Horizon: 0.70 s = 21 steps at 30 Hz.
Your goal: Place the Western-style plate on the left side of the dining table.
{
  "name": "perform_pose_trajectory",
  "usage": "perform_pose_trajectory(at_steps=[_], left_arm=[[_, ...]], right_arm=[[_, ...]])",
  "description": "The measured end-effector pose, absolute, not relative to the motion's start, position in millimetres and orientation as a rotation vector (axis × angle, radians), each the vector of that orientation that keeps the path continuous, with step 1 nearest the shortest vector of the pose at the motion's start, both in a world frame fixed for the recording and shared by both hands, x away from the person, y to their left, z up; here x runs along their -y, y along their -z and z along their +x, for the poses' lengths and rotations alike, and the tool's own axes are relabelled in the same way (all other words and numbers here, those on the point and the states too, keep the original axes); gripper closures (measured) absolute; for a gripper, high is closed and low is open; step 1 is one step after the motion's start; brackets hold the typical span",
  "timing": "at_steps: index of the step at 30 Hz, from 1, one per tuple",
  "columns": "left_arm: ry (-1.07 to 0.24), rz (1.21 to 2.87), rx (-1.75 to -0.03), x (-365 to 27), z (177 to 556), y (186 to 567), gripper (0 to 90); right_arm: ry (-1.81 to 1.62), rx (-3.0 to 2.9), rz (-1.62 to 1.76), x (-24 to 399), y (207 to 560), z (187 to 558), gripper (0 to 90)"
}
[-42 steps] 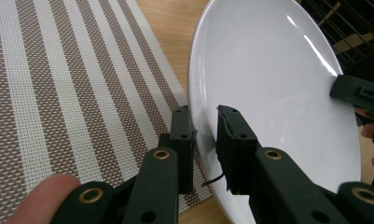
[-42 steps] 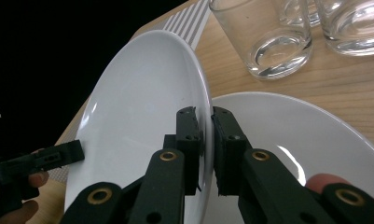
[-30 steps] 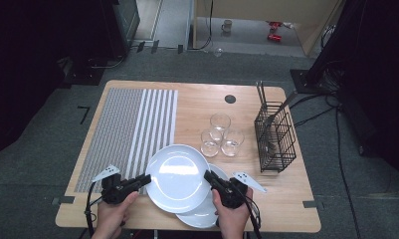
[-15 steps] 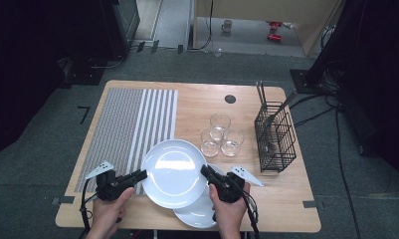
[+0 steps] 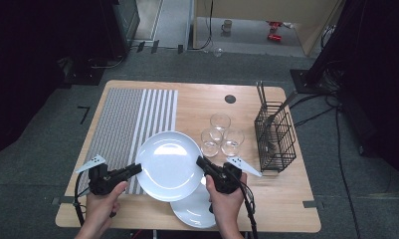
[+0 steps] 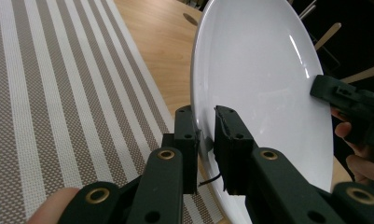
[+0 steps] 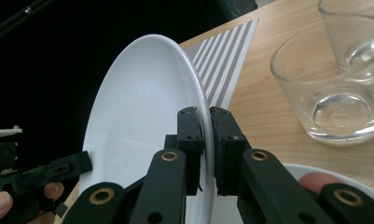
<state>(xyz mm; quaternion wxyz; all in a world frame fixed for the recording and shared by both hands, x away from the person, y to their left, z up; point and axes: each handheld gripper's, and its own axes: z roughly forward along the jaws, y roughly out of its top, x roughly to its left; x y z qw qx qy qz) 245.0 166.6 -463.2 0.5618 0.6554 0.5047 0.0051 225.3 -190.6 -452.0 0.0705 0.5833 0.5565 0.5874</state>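
A white plate (image 5: 168, 164) hangs above the table's front, held at both sides. My left gripper (image 5: 135, 169) is shut on its left rim; in the left gripper view the jaws pinch the plate (image 6: 259, 70) edge at my left gripper (image 6: 207, 122). My right gripper (image 5: 201, 162) is shut on the right rim; in the right gripper view my right gripper (image 7: 206, 122) clamps the plate (image 7: 138, 126). A second white plate (image 5: 196, 211) lies on the table under it, partly hidden.
Three glasses (image 5: 220, 135) stand right of the plate, seen close as glasses (image 7: 334, 88) in the right gripper view. A black wire basket (image 5: 274, 137) stands at the right edge. A striped placemat (image 5: 132, 119) covers the table's left half.
Both grippers have lifted the plate off the lower plate and carried it up and slightly away from the front edge.
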Motion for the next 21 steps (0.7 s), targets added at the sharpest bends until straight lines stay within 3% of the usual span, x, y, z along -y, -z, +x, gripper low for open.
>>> perform_pose_trajectory(at_steps=[21], left_arm=[[-0.045,1.508,-1.233,-206.5,258.0,451.8,80.8]], right_arm=[[-1.748,-1.760,1.733,149.9,439.2,259.4,82.1]])
